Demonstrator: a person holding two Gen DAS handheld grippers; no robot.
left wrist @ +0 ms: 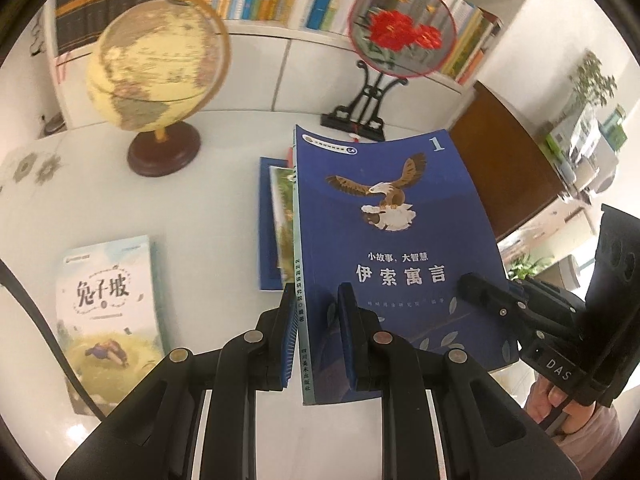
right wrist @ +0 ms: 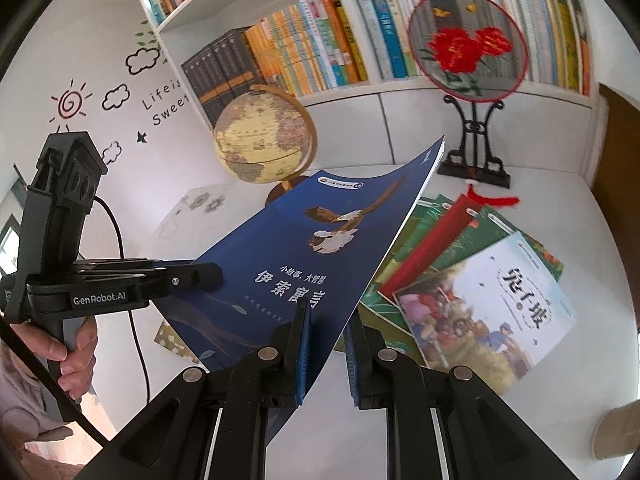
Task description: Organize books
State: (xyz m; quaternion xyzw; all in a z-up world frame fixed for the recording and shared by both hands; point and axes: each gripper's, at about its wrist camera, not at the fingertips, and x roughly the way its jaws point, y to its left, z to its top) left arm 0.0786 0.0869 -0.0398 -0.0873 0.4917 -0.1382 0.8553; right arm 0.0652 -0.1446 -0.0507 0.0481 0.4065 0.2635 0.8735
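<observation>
A blue book with an eagle on its cover (left wrist: 396, 248) is held up above the white table (left wrist: 208, 208). My left gripper (left wrist: 318, 336) is shut on its spine edge near the bottom. My right gripper (right wrist: 326, 354) straddles the book's opposite edge (right wrist: 280, 256); the left pad touches the cover, the right pad stands off it. The right gripper also shows in the left wrist view (left wrist: 492, 300). A pale book with a field picture (left wrist: 108, 320) lies on the table at the left. A fanned pile of books (right wrist: 472, 280) lies under the raised book.
A globe (left wrist: 160, 68) stands at the back left, a round embroidered fan on a black stand (left wrist: 400, 32) at the back. Bookshelves full of books (right wrist: 320, 48) line the wall behind. A brown cabinet (left wrist: 508, 152) is at the right.
</observation>
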